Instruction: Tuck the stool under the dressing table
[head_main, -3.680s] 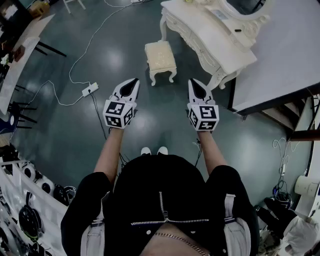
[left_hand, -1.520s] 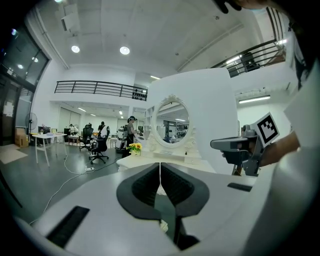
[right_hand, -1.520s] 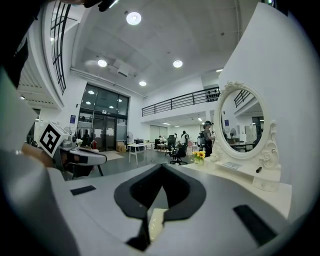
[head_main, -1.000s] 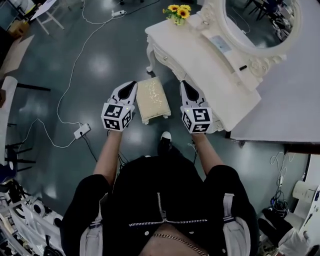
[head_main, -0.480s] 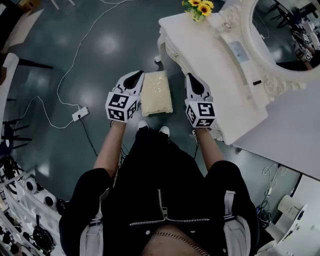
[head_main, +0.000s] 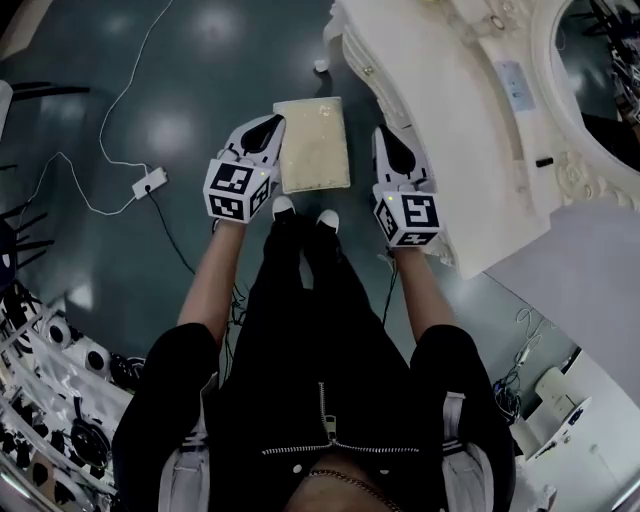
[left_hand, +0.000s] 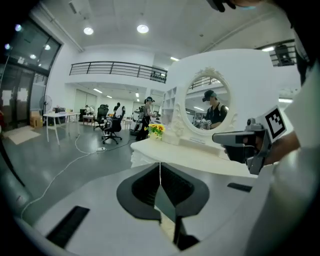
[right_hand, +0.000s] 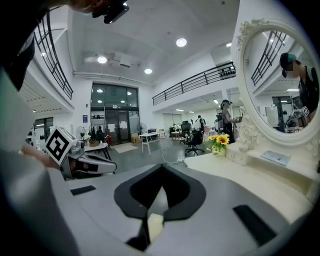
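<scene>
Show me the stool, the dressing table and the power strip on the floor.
stool (head_main: 313, 145), head view, middle of the cushioned seat.
dressing table (head_main: 450, 100), head view, bare part of its top.
power strip (head_main: 148, 183), head view, its white body.

Stool (head_main: 313, 145) seat: cream cloth, finely textured. Dressing table (head_main: 440, 125) — smooth cream paint, slight sheen, carved trim. Floor (head_main: 230, 80) — dark, glossy, reflecting lights.

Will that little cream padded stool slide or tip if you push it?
Probably slides: the dark floor looks smooth and shiny. The cream padded stool looks small beside the white dressing table, so likely light. Legs hidden: tipping unclear.
</scene>
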